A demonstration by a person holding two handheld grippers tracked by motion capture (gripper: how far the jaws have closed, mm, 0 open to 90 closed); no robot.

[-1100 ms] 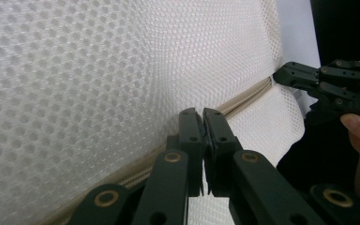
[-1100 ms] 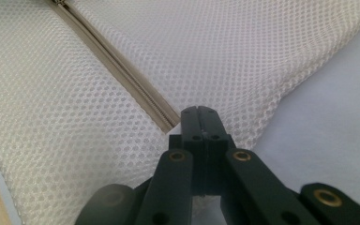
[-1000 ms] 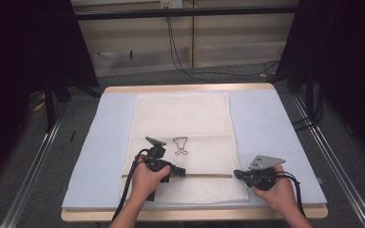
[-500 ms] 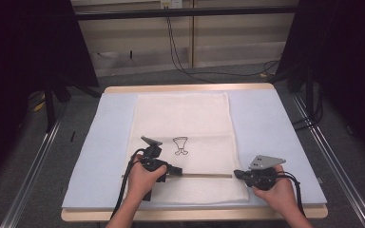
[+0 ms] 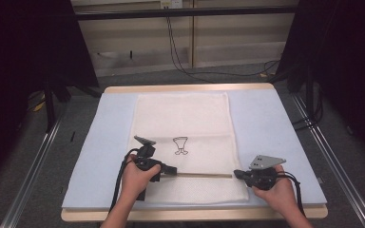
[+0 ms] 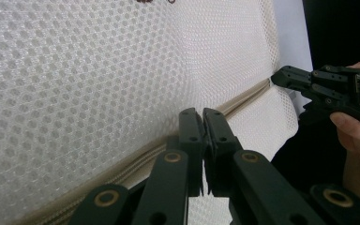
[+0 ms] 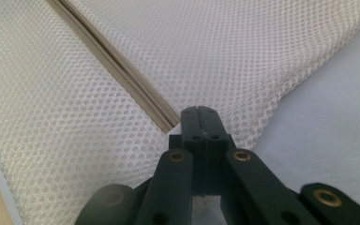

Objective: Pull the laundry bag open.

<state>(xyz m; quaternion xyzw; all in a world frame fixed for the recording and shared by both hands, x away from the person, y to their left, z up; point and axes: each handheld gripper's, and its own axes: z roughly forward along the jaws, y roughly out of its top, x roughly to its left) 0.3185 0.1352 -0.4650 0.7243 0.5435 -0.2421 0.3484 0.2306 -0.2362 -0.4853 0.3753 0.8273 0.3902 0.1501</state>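
A white mesh bag (image 5: 180,118) with a small black drawing (image 5: 181,146) lies flat on the pale blue mat (image 5: 275,118). A beige zipper (image 5: 204,175) runs across its near part. My left gripper (image 5: 173,169) sits at the zipper's left part, and in the left gripper view its jaws (image 6: 202,115) are shut right at the zipper line (image 6: 243,96); what they pinch is hidden. My right gripper (image 5: 236,174) is at the zipper's right end. Its jaws (image 7: 198,112) are shut where the zipper (image 7: 122,61) stops. The left gripper view also shows the right gripper (image 6: 277,77) beyond.
The mat covers a wooden table (image 5: 190,88) whose front edge lies just under both hands. Bare mat (image 7: 337,117) lies right of the bag. Dark stands and cables (image 5: 180,52) lie on the floor behind the table.
My left gripper has slid a little to the left along the zipper. The right gripper and the bag have stayed put.
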